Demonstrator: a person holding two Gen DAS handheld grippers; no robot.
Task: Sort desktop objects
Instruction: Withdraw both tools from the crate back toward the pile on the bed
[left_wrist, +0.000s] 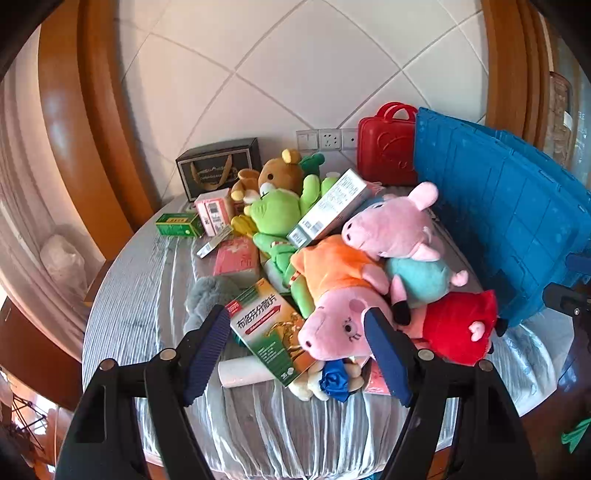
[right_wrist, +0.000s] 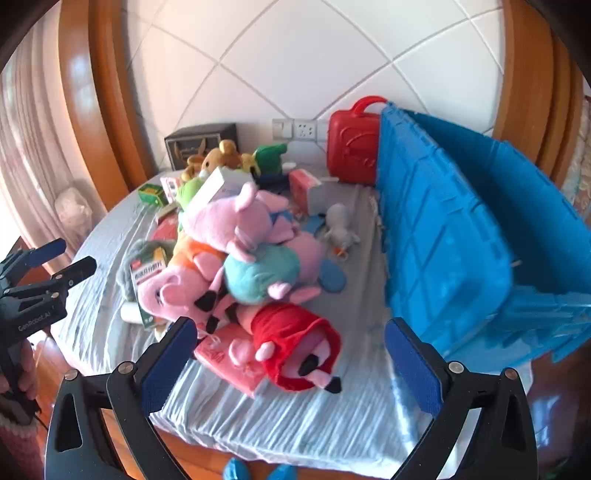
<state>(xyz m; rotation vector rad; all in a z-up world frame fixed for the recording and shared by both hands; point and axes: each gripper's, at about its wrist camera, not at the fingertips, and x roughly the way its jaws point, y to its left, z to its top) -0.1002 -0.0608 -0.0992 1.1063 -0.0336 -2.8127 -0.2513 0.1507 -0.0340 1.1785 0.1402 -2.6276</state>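
Plush toys (left_wrist: 343, 295) and medicine boxes (left_wrist: 266, 328) lie heaped on the cloth-covered counter (left_wrist: 140, 295), beside a blue crate (right_wrist: 461, 240). The left tool (left_wrist: 297, 347) and right tool (right_wrist: 290, 363) both hang above the heap, jaws wide, holding nothing.

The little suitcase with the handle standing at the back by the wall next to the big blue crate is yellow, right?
Not quite. The little suitcase at the back by the wall, next to the big blue crate, is red, not yellow. The left wrist view shows it clearly, handle on top.
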